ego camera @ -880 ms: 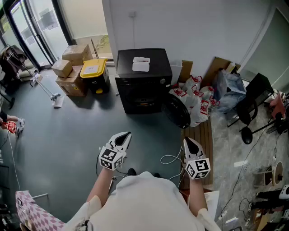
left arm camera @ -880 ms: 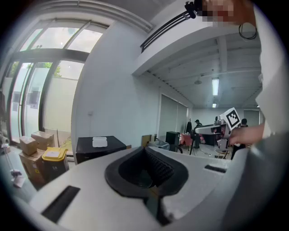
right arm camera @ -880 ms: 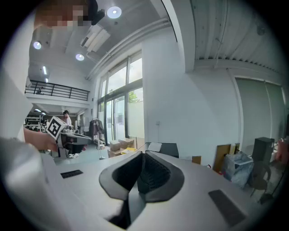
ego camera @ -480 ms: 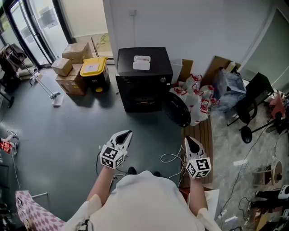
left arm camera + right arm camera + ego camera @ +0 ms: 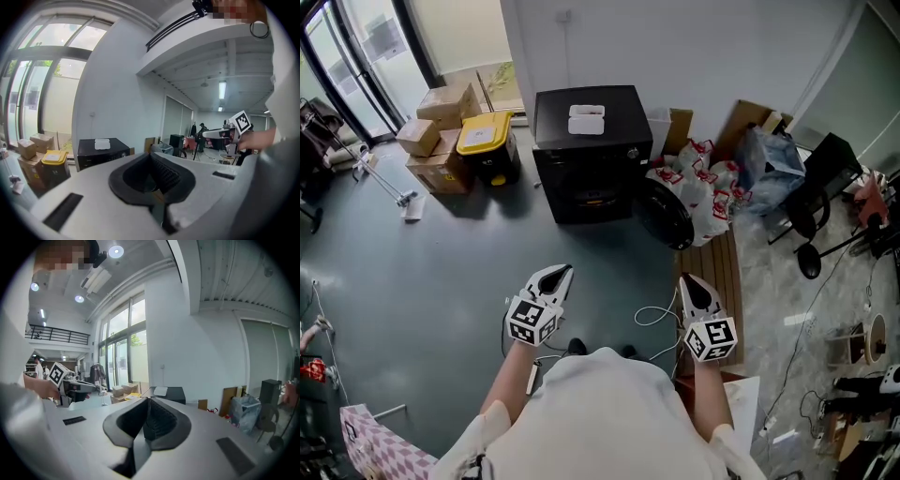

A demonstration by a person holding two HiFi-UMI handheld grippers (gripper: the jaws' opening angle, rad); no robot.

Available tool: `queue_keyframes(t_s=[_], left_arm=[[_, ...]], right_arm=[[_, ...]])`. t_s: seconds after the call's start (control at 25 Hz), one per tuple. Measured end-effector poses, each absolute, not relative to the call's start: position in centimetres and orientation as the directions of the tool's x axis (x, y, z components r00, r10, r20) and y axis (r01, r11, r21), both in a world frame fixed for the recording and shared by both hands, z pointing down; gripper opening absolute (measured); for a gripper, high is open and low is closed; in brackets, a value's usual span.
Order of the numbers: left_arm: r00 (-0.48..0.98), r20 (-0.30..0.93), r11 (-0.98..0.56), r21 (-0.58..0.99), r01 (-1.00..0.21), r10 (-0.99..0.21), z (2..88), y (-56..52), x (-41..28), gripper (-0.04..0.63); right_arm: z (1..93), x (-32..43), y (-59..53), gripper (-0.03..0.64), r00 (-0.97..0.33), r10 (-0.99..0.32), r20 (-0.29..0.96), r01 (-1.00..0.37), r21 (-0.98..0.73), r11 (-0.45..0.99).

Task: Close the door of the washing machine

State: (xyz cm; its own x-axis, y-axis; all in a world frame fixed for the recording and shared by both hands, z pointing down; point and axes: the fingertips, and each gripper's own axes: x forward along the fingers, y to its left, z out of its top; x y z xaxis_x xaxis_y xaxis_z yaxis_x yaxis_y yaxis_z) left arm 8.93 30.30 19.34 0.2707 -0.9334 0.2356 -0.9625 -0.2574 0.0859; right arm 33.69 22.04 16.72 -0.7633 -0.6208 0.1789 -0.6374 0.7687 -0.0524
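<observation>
The black washing machine (image 5: 591,155) stands against the far wall with a white container (image 5: 586,119) on top. Its round dark door (image 5: 665,214) hangs open, swung out to the machine's right. Both grippers are held level over the floor, well short of the machine and touching nothing. My left gripper (image 5: 559,271) is shut and empty, pointing toward the machine's front. My right gripper (image 5: 685,279) is also shut and empty, and it points toward the open door. The machine shows small beyond the closed jaws in the left gripper view (image 5: 101,151) and the right gripper view (image 5: 171,393).
A yellow-lidded bin (image 5: 484,134) and cardboard boxes (image 5: 439,120) sit left of the machine. Red-and-white bags (image 5: 705,183) are piled beside the door. A wooden slatted board (image 5: 724,281) and a white cable (image 5: 654,323) lie near my right gripper. A black chair (image 5: 817,192) stands farther right.
The view has shifted a little, so the machine now sits slightly higher and further left in the picture. Both grippers keep the same pose and stay shut.
</observation>
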Motion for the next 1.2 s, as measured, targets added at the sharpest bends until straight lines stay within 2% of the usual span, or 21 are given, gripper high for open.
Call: queue_keyframes(t_s=[0.44,0.64,0.76,1.2], left_arm=[[0.339,0.252,-0.322,0.109,-0.941,-0.906,21.3,30.6,7.6,0.009],[0.371,0.257,-0.354,0.11,-0.929,-0.892,22.2,31.0,6.4,0.009],[0.394,0.263,-0.379,0.107,-0.919,-0.881,22.7,31.4,5.9,0.009],[0.435,0.283,-0.425,0.101,-0.9,-0.855,24.0,32.4,4.8,0.009]], right_arm=[[17.9,32.3,23.3,0.046,-0.714,-0.671,0.201,-0.692,-0.058,0.719],[18.7,31.1,24.2,0.116,-0.686,-0.695,0.213,-0.72,-0.062,0.692],[19.1,30.5,25.0,0.135,-0.67,-0.71,0.216,-0.735,-0.062,0.675],[20.5,29.7,27.1,0.138,-0.63,-0.739,0.238,-0.771,-0.073,0.633]])
